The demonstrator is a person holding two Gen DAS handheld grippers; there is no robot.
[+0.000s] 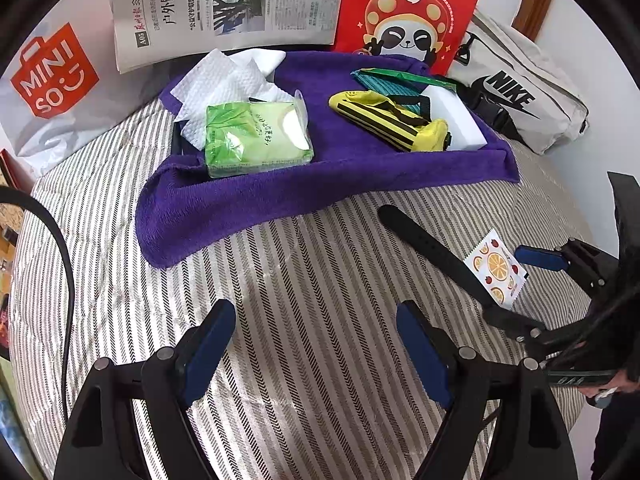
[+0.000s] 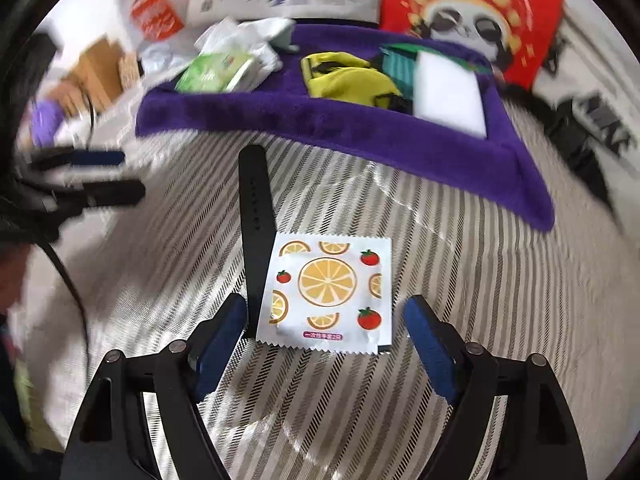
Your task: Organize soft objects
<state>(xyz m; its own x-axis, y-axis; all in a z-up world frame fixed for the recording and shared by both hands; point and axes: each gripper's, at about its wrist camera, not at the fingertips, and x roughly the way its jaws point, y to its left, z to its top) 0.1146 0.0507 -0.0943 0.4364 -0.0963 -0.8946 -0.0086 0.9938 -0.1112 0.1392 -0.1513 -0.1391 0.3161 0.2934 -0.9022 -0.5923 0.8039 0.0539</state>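
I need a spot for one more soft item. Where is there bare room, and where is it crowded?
Free: the striped cover in front of the purple towel, left of the black strap. The towel's front strip is also bare. Crowded: the towel's back, with the green tissue pack, paper towels, yellow pouch and white sponge; also around the fruit-print packet.

Striped bedcover (image 1: 304,264) beneath white wall (image 1: 568,12), wooden frame (image 1: 534,0) beside.
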